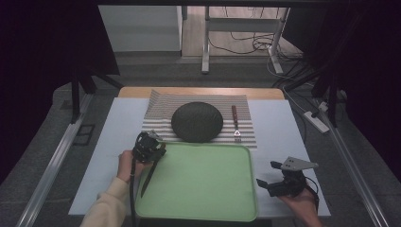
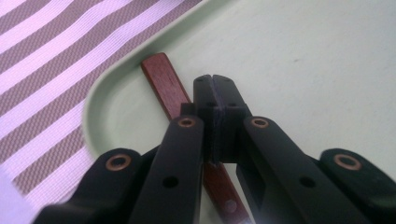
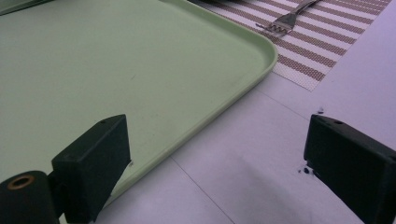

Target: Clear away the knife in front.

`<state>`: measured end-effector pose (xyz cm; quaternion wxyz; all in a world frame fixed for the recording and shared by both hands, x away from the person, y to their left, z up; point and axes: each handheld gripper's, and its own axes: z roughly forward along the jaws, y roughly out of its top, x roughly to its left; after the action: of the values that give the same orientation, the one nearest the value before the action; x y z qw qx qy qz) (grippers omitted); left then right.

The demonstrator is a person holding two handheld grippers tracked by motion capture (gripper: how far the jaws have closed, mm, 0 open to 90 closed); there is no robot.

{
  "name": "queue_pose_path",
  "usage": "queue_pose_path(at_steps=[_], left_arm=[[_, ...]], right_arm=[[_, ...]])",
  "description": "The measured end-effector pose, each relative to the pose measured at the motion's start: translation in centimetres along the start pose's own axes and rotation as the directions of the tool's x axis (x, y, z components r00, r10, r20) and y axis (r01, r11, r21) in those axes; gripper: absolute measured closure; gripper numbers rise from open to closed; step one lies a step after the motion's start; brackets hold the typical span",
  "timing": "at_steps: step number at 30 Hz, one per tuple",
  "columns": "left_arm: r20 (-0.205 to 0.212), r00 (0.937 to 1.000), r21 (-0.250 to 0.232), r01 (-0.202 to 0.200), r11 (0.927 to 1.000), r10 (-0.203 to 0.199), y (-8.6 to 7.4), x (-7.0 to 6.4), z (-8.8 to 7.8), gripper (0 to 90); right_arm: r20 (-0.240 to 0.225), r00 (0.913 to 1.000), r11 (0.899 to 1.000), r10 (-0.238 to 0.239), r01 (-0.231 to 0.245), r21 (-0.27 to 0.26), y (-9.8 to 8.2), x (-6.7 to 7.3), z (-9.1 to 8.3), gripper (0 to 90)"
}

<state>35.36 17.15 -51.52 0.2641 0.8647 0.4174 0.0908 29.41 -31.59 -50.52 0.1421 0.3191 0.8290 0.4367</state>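
Left gripper jaws closed, seemingly tilted downward, right gripper jaws wide apart

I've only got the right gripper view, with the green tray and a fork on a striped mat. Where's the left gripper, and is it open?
Observer: The left gripper is over the tray's far left corner, jaws shut.
Operator: Anything under it?
Observer: A red-brown wooden handle runs beneath the jaws inside that corner. I cannot tell whether they grip it.
Operator: What else sits beyond the tray?
Observer: A dark round plate on the striped mat, left of the fork.
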Motion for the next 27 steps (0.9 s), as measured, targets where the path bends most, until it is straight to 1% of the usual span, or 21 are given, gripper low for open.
queue_pose_path(at_steps=[3,6,9,12,14,15,17,19,20,21,22,24,25,27], left_arm=[[-0.012,0.9999,0.013,0.009,0.9999,-0.009,-0.6,0.2,-0.2,88.7],[-0.022,0.9996,0.012,0.02,0.9997,-0.02,-1.4,0.3,-0.6,88.7],[-0.021,0.9992,-0.002,0.035,0.9994,-0.035,-1.9,0.4,-1.0,88.7],[-0.036,0.9988,-0.008,0.034,0.9994,-0.034,-2.1,0.3,-1.3,88.7],[-0.03,0.999,-0.031,0.031,0.999,-0.032,-2.1,0.2,-1.5,88.7],[-0.037,0.9988,-0.044,0.03,0.9986,-0.032,-2.1,0.2,-1.7,88.7],[-0.033,0.9989,-0.081,0.031,0.9963,-0.033,-2.1,0.1,-2.1,88.7],[-0.026,0.9987,-0.129,0.04,0.9909,-0.044,-2.3,0.0,-2.8,88.6],[-0.018,0.9984,-0.161,0.05,0.9857,-0.054,-2.5,-0.1,-3.2,88.6],[-0.005,0.9982,-0.197,0.058,0.9787,-0.06,-2.9,-0.1,-3.7,88.4],[0.005,0.9975,-0.231,0.07,0.9705,-0.071,-3.3,-0.2,-4.2,83.9],[0.018,0.9965,-0.27,0.084,0.9592,-0.082,-4.2,-0.3,-5.1,72.4],[0.011,0.9958,-0.285,0.09,0.9543,-0.091,-4.8,-0.3,-5.5,64.3],[0.0,0.9917,-0.314,0.122,0.9415,-0.128,-5.9,-0.3,-6.1,45.6]], right_arm=[[0.001,1.0,1.0,0.001,-0.001,0.0,0.0,0.0,0.0,7.2],[0.002,1.0,1.0,0.002,-0.002,0.001,0.0,-0.1,-0.1,7.2],[0.001,1.0,1.0,0.003,-0.003,-0.003,0.0,-0.1,-0.1,7.2],[0.003,1.0,1.0,0.001,-0.001,0.001,0.0,0.0,-0.1,7.2],[0.002,1.0,1.0,0.001,-0.001,-0.001,0.0,0.0,-0.1,7.2],[0.002,1.0,1.0,0.003,-0.003,-0.005,0.0,0.0,-0.1,7.2],[0.003,1.0,1.0,0.004,-0.004,-0.005,0.0,0.0,-0.1,7.2],[0.004,1.0,1.0,0.004,-0.004,-0.007,0.0,0.0,-0.2,7.2],[0.004,1.0,1.0,0.004,-0.004,-0.007,0.0,0.0,-0.2,7.2],[0.005,1.0,1.0,0.004,-0.004,-0.008,0.0,0.0,-0.2,7.2],[0.006,1.0,1.0,0.005,-0.005,-0.009,0.0,0.0,-0.2,7.2],[0.004,1.0,1.0,0.008,-0.008,-0.012,0.0,-0.1,-0.3,7.2],[0.003,1.0,1.0,0.008,-0.008,-0.013,0.0,-0.1,-0.3,7.2],[0.001,1.0,1.0,0.008,-0.008,-0.014,0.0,-0.1,-0.2,7.2]])
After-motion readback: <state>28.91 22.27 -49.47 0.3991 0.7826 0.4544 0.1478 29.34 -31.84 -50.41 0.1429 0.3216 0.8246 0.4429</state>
